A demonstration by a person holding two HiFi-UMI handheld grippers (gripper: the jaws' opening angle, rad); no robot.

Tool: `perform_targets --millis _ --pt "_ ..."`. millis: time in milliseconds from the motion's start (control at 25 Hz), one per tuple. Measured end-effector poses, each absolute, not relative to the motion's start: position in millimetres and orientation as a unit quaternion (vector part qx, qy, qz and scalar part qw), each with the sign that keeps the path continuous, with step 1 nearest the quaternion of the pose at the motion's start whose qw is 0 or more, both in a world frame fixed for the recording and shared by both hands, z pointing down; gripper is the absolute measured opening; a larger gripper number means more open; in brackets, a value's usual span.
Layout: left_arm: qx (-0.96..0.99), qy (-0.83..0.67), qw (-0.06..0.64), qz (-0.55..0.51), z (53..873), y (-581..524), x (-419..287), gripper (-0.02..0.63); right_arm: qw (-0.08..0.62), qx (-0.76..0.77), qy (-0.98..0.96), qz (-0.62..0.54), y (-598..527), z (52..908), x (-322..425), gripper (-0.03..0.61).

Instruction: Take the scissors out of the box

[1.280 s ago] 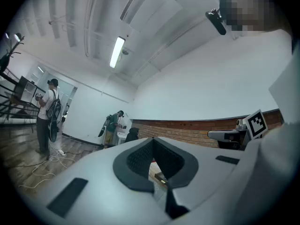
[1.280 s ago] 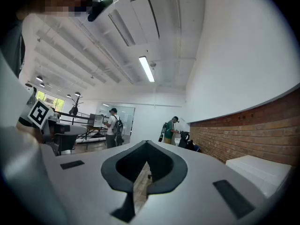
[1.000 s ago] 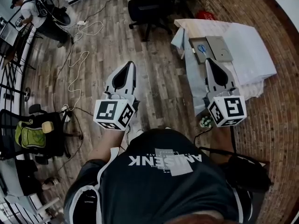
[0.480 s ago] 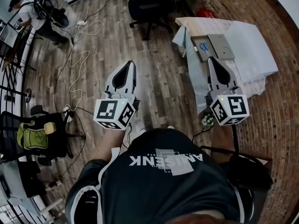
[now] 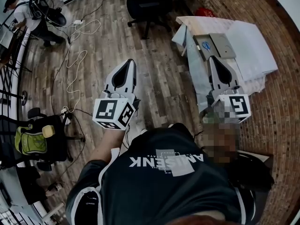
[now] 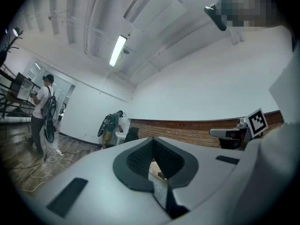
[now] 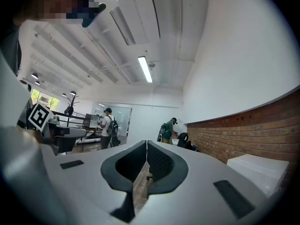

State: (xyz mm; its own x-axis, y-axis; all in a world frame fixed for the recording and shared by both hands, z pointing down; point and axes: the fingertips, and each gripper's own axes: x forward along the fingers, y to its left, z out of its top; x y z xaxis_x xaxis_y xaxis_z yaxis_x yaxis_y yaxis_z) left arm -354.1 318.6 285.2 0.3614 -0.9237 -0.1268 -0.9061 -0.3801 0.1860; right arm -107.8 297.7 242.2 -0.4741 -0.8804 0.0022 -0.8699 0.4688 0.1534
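Observation:
An open grey box (image 5: 220, 45) lies on a table under a white cloth (image 5: 251, 48) at the upper right of the head view. Scissors with blue handles (image 5: 204, 45) rest in the box's left half. My right gripper (image 5: 212, 58) is shut and empty, held level with its tip just short of the box's near edge. My left gripper (image 5: 129, 63) hangs over the wooden floor well left of the table, shut with nothing in it. In the left gripper view the left gripper (image 6: 152, 140) faces a white wall; in the right gripper view the right gripper (image 7: 146, 143) faces down the room.
A black office chair (image 5: 144, 7) stands beyond the table's left end. White cables (image 5: 75, 64) trail over the floor at the left. A dark chair with a yellow-green bag (image 5: 30, 139) stands at the left edge. A person (image 5: 26, 13) stands far off at the top left.
Both grippers have drifted a little with the person's body, and the right marker cube has slid slightly rightward. The jaws of both have stayed shut.

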Motion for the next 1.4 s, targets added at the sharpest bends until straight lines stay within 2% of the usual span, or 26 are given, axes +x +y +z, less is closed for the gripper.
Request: perform_targets --millis 560,840,1080,1400 --pt "0.822 -0.561 0.048 -0.088 297 243 -356 0.011 0.041 0.499 -0.864 -0.061 218 255 -111 0.041" --pt "0.823 -0.561 0.039 -0.084 291 172 -328 0.012 0.038 0.502 -0.862 -0.057 143 253 -83 0.041" --pt "0.821 -0.561 0.062 -0.082 300 108 -290 0.011 0.045 0.499 -0.864 -0.048 80 260 -46 0.041" --pt "0.828 -0.554 0.055 -0.061 288 44 -241 0.012 0.022 0.508 -0.86 -0.033 14 260 11 0.041"
